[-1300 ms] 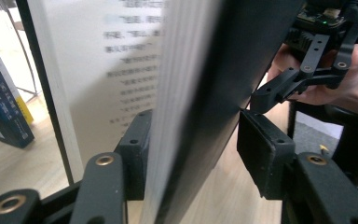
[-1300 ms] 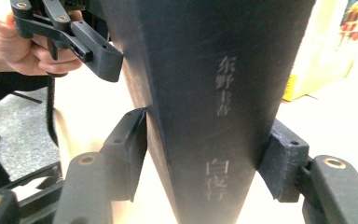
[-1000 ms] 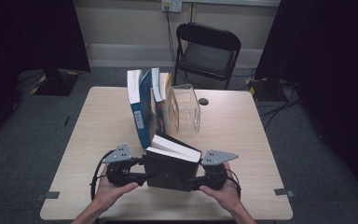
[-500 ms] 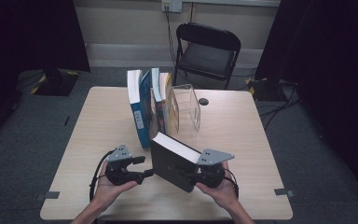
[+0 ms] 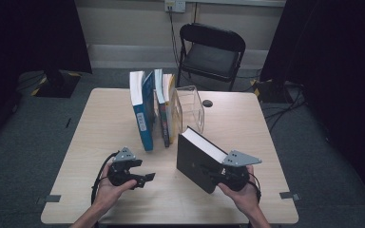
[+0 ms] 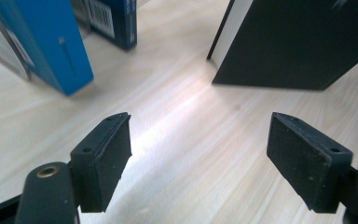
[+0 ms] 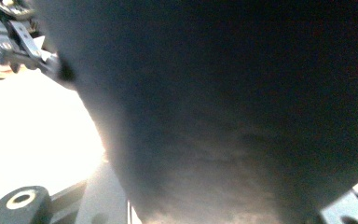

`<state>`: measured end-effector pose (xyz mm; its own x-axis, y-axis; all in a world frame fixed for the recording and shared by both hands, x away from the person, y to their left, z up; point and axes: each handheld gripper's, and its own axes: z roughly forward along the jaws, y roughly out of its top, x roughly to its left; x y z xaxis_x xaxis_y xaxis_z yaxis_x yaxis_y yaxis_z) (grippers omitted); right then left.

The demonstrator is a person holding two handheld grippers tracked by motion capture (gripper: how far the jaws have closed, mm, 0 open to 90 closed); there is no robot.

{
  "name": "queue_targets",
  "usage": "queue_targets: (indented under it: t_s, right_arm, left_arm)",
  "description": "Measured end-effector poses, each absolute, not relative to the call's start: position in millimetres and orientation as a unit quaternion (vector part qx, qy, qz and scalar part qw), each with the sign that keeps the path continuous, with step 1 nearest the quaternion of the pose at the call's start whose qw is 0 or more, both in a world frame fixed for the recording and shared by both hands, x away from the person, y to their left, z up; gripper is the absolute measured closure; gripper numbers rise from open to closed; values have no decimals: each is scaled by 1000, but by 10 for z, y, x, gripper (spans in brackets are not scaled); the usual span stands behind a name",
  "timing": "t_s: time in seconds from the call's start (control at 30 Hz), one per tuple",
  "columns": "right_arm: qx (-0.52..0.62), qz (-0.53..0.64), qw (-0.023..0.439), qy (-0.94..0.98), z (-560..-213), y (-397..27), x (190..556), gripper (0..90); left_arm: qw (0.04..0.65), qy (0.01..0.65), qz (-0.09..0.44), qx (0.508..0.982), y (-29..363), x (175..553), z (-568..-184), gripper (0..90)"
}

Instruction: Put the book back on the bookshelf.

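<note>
Standing tilted on table (image 5: 100, 123), lower centre-right of high view: black book (image 5: 195, 161), clamped by right gripper (image 5: 218, 176) at near corner. Left gripper (image 5: 145, 178) lower left, jaws just opened, nothing between pads (image 6: 103, 158), book well clear.

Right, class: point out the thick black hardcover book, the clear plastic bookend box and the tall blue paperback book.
Thick black hardcover book (image 5: 196, 160), high view, front cover.
Clear plastic bookend box (image 5: 193, 105), high view, side wall.
Tall blue paperback book (image 5: 144, 124), high view, spine.
</note>
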<state>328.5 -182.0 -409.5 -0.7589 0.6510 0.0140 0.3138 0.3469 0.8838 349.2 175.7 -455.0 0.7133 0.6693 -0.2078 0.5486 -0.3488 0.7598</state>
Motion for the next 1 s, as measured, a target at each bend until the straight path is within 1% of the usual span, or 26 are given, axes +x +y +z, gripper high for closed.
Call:
queue_targets:
  t_s: [0.13,0.2,0.27,0.3,0.33,0.4,0.47,0.53,0.57,0.6,0.7,0.8,0.83,0.9,0.93,1.0]
  right_arm:
    - [303,500,164,794,-4090,-1788,3300,480]
    - [305,510,158,789,-4074,-1772,3326,456]
    - [305,516,163,784,-4055,-1740,3340,422]
    - [303,520,161,782,-4050,-1734,3348,409]
    - [303,520,161,782,-4050,-1734,3348,409]
    - [302,531,156,777,-4058,-1736,3361,400]
    - [301,532,156,776,-4060,-1737,3363,401]
    - [299,532,156,777,-4060,-1732,3358,404]
    - [299,532,156,777,-4060,-1729,3356,408]
    - [300,529,159,778,-4058,-1723,3351,415]
    - [299,517,174,783,-4051,-1714,3320,473]
    - [299,509,179,787,-4045,-1720,3310,491]
    - [303,506,183,786,-4051,-1735,3300,506]
    - [304,510,185,783,-4065,-1733,3288,507]
    - [304,514,186,781,-4078,-1731,3284,507]
    - [304,517,186,779,-4102,-1734,3282,506]
  left_arm:
    - [409,378,80,827,1815,3497,-4602,195]
    - [390,375,66,838,1883,3538,-4665,194]
    - [364,398,74,839,1952,3573,-4756,204]
    - [356,408,67,838,1995,3599,-4809,219]
    - [356,408,67,838,1995,3599,-4809,214]
    - [344,404,96,842,2038,3639,-4869,187]
    - [346,412,112,835,2030,3667,-4888,185]
    - [335,410,138,837,1984,3684,-4909,173]
    - [335,410,138,837,1984,3684,-4909,170]
    - [331,410,155,836,1926,3680,-4936,146]
    - [328,412,159,835,1919,3677,-4939,135]
    - [334,412,162,832,1921,3677,-4952,133]
    - [342,415,169,826,1930,3676,-4980,94]
    - [345,417,176,822,1950,3687,-5012,36]
    - [347,418,175,821,1950,3692,-5017,17]
    - [345,419,174,822,1948,3698,-5018,6]
